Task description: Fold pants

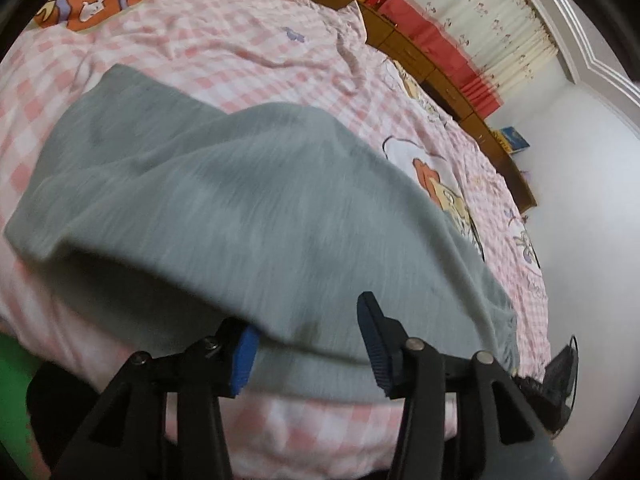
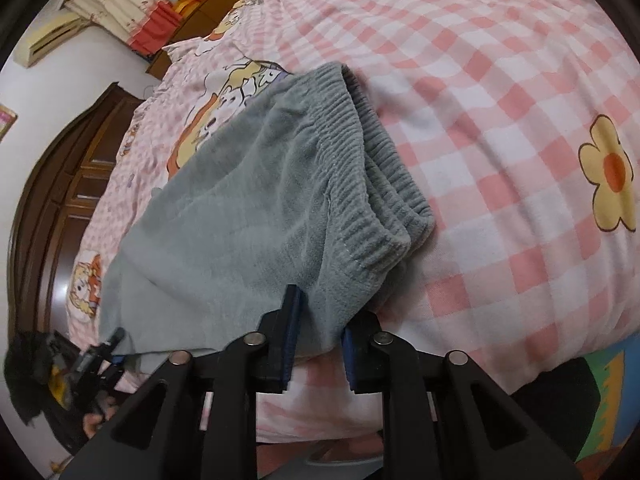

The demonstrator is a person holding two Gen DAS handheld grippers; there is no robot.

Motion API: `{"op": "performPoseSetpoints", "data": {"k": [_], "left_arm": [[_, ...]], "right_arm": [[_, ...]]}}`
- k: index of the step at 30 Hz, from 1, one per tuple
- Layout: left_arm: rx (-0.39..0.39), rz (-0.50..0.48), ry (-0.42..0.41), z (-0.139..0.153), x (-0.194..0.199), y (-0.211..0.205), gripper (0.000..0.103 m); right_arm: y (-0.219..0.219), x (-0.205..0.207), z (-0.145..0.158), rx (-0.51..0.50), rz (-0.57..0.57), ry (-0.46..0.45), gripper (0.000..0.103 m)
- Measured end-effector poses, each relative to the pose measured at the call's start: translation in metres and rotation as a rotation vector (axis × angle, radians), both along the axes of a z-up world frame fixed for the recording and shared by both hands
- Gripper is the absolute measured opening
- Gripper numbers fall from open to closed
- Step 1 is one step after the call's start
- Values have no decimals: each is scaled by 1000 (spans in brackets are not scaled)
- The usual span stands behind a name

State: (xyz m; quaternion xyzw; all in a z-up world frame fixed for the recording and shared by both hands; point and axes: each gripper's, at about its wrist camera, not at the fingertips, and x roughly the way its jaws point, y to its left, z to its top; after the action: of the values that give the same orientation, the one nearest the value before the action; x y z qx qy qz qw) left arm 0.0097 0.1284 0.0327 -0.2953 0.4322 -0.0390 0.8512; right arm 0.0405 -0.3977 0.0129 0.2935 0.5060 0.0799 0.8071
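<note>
At near edge of bed: left gripper (image 1: 308, 344) jaws spread wide, grey pants (image 1: 224, 208) fabric draped between blue pads (image 1: 243, 360), cloth not pinched (frame motion-blurred). Right gripper (image 2: 318, 344) jaws narrower, bunched hem of pants (image 2: 256, 200) sitting between them; whether pads clamp cloth, cannot tell. Pants lie folded on pink checked bedspread (image 2: 500, 128), ribbed waistband (image 2: 372, 176) stacked in layers toward right. Beyond: cartoon print panel (image 1: 448, 192), wooden headboard (image 1: 440, 76), floral curtain (image 1: 492, 28), dark wooden door (image 2: 60, 184).
</note>
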Motion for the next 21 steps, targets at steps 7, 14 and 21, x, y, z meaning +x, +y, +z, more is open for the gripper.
{"op": "performPoseSetpoints", "data": {"k": [7,14,21], "left_arm": [[7,11,20,5,4,3,1],[35,-24,8,27,-23,8,2],[70,-31,89,-5,-26,4,3]], "right_arm": [[-7,-12,45,-22,0,-135,3],[-7,-15,38,-49,17,-118,3],[-6,-10,0,-107,22,-15,5]]}}
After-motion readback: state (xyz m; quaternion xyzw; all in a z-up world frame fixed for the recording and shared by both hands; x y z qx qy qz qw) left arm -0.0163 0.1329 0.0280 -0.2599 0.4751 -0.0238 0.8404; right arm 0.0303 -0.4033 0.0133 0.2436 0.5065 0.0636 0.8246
